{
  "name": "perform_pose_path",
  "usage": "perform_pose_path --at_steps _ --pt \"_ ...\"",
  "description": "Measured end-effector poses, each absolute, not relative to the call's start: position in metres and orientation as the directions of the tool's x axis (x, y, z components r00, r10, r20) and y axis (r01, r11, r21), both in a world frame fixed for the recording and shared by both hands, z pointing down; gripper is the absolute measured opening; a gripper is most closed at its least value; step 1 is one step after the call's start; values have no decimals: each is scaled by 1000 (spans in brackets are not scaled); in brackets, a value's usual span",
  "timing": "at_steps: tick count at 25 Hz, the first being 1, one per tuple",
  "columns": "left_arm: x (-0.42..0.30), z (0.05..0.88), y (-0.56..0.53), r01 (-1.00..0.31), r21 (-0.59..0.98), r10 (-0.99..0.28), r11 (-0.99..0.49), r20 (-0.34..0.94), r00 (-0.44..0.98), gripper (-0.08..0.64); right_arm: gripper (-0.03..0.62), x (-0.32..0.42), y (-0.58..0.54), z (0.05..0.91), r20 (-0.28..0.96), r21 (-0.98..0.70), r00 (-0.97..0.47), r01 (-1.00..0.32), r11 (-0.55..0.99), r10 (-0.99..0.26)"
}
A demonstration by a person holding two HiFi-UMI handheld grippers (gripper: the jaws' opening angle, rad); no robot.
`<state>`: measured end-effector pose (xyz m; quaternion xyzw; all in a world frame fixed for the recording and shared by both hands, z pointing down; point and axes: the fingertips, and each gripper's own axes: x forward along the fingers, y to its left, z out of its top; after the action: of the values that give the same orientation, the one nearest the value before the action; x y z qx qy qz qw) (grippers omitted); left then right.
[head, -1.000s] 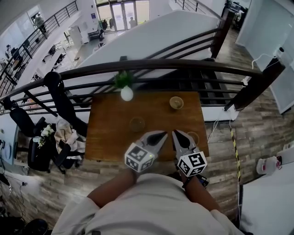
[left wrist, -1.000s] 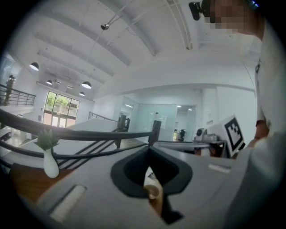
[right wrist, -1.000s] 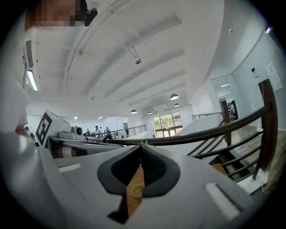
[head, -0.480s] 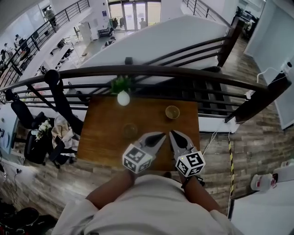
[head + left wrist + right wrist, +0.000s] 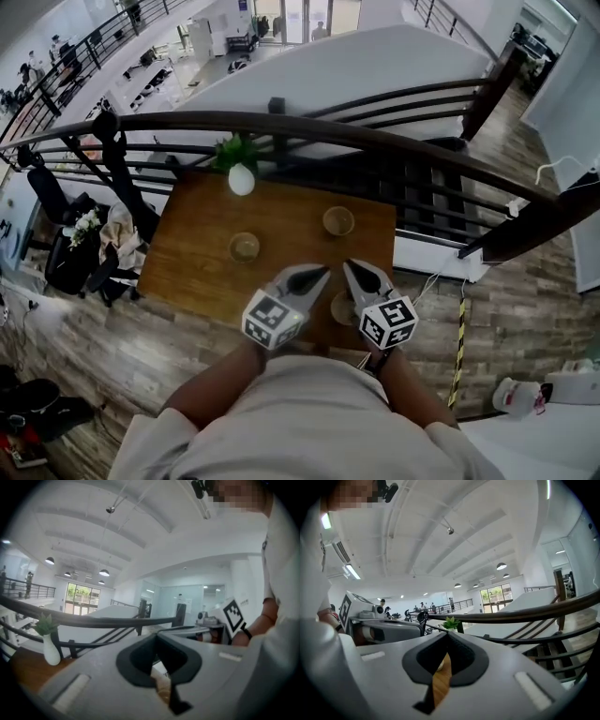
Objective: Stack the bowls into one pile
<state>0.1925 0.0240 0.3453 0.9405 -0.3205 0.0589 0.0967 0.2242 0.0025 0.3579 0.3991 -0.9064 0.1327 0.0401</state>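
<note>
One wooden table (image 5: 187,267) stands against the railing (image 5: 375,141). At its far left is one white vase (image 5: 241,180) holding a green sprig. There are three bowls, all apart: the left bowl (image 5: 244,247), the far bowl (image 5: 337,221) and the near bowl (image 5: 341,307), partly hidden between the two tongs. The left gripper (image 5: 322,272) and right gripper (image 5: 350,266) hover side by side over the near edge, each pinched together on nothing.

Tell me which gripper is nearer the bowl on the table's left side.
Left. The left gripper is right of the bowl, closer to the person; the right gripper is farther right still, beyond the left one.
</note>
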Motion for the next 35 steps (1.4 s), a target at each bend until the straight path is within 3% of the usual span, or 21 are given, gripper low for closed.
perform_pose_path --at_steps 12,35 --pt "186 434 7 -715 244 -641 -655 321 697 3 8 270 -2 451 332 -275 -677 -735 620 -656" --pt "225 589 11 -706 351 -479 -616 544 688 5 29 342 11 623 604 -327 -550 -831 449 -577"
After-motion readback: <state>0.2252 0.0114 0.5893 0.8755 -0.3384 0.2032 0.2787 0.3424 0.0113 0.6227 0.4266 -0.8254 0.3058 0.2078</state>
